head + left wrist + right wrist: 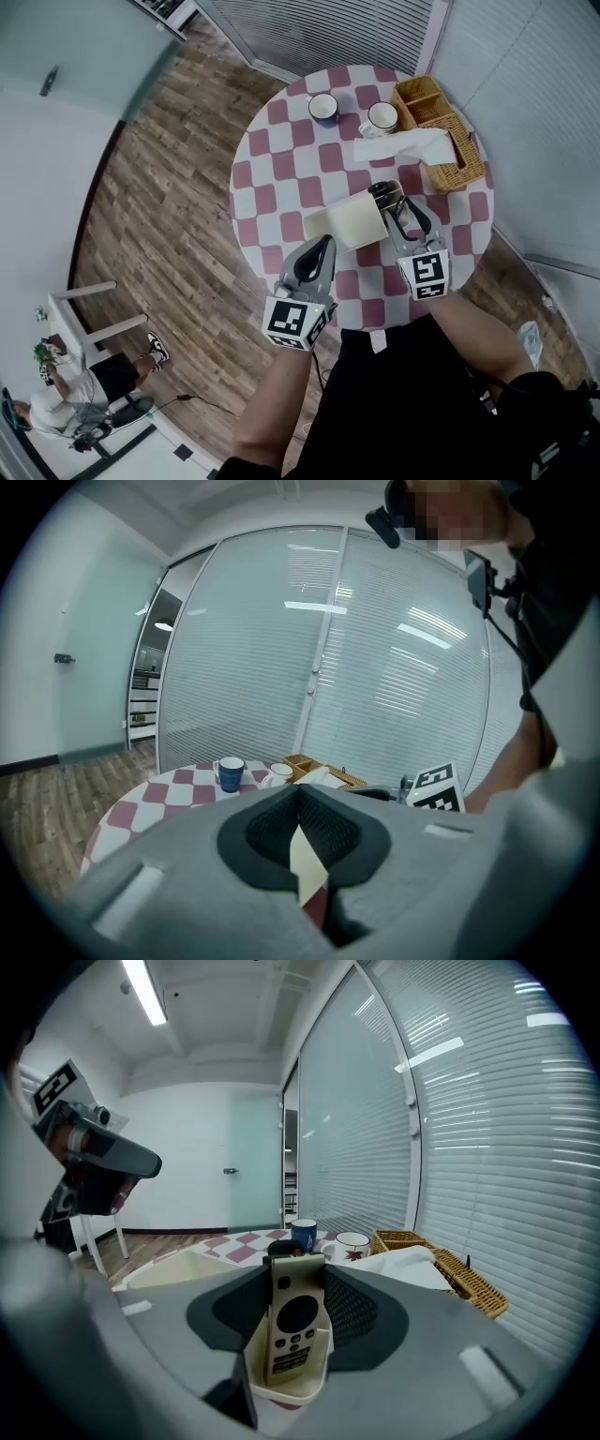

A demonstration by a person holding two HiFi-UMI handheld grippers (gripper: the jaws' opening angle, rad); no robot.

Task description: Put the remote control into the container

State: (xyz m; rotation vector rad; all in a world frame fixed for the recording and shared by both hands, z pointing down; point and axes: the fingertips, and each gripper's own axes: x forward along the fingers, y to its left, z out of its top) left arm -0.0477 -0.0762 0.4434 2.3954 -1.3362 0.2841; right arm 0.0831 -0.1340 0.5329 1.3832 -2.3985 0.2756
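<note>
At the bottom of the head view the person's two forearms reach up over the near edge of a round table [281, 169] with a red and white checked cloth. The left gripper [325, 242] hangs over that near edge, left of centre, its jaws pressed together with nothing between them. To its right, the right gripper [394, 208] points up the frame. Its jaws stand partly apart and clamp a remote control [295, 1321], held upright with its buttons facing the gripper's own camera. A cream square container [342, 225] sits between the two grippers near the middle of the table. In the head view the remote control's dark top end shows just beside the container's right edge, not inside it. Farther up the frame stand a blue mug [323, 108] and a white mug [381, 117]. At the upper right lies a wicker basket [464, 173] with a white cloth [412, 145] draped over its left side.
</note>
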